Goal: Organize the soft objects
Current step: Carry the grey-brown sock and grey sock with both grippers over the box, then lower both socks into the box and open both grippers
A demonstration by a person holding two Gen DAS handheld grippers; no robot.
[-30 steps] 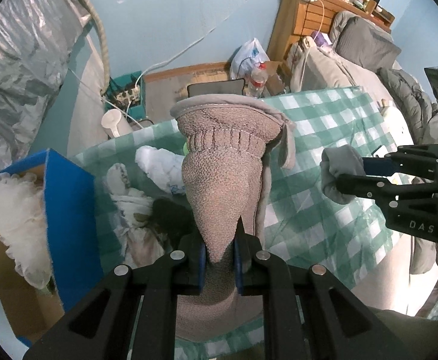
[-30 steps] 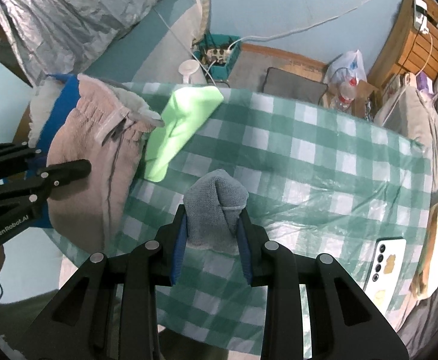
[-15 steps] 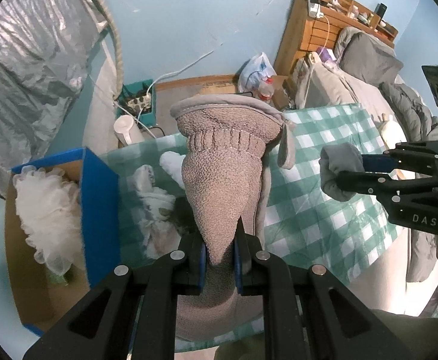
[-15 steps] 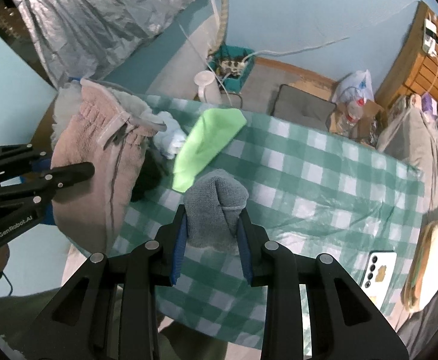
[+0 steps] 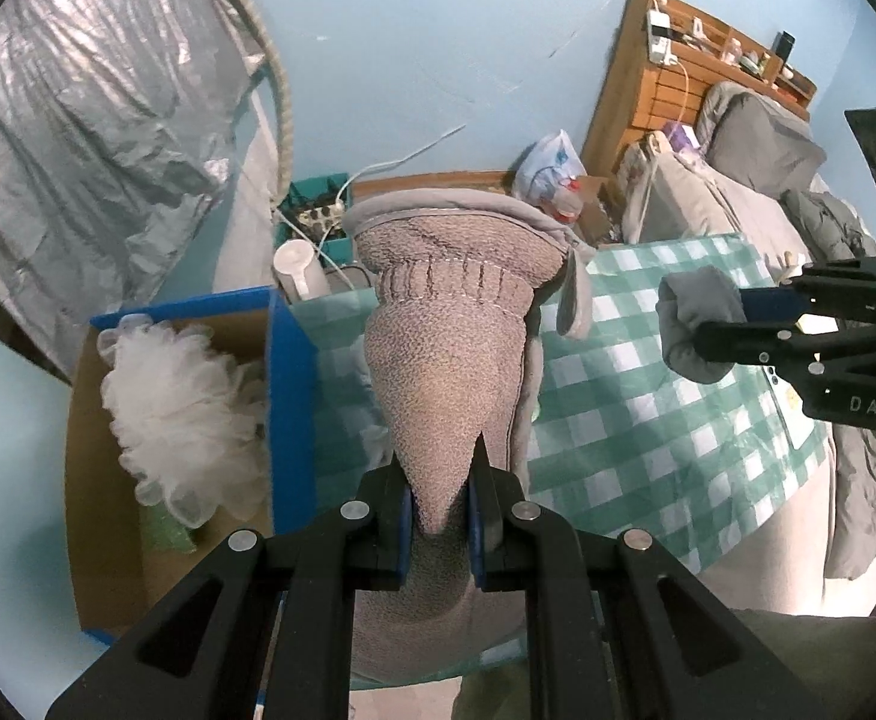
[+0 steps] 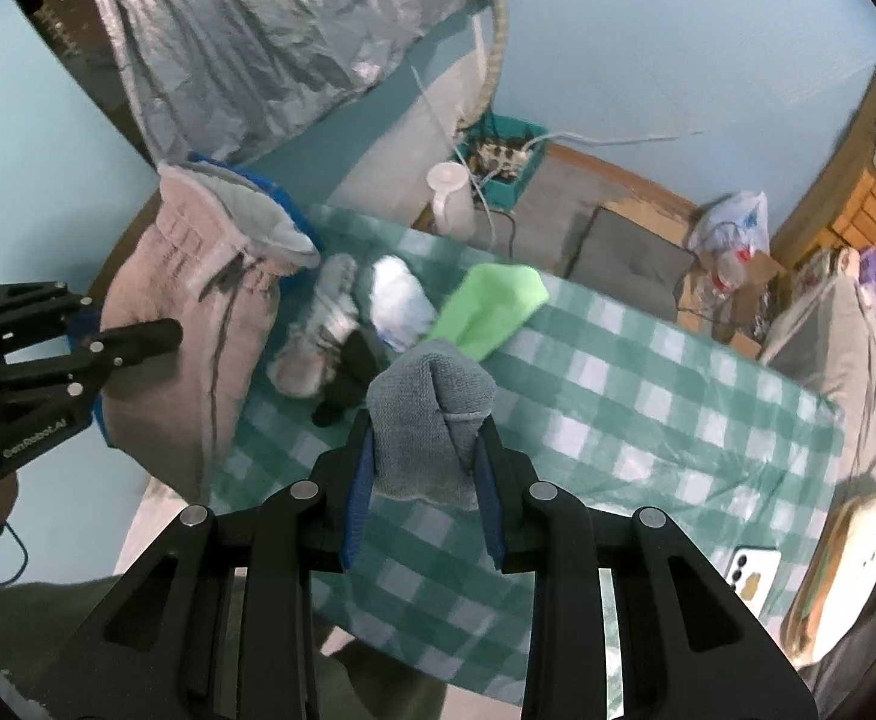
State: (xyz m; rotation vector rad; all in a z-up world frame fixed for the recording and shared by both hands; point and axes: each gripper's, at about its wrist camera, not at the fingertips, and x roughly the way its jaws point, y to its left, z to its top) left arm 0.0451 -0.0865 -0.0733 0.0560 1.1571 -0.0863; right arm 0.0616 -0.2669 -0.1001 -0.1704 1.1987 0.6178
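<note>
Pinkish garment hides the socks behind it

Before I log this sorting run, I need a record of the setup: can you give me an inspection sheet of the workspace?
Surface: table under a green-and-white checked cloth.
Job's things: pinkish-brown fleece garment and grey knit item, both held up; light green cloth, white sock, pale sock and dark item lie on the cloth; blue-edged cardboard box holds a white mesh pouf.
Clutter: phone near the table's edge.
Grippers: left gripper jaws shut on the fleece; right gripper jaws shut on the grey knit.
Cables: white cable running to a power strip on the floor.
Surroundings: silver sheeting, wooden shelf, bedding.
</note>
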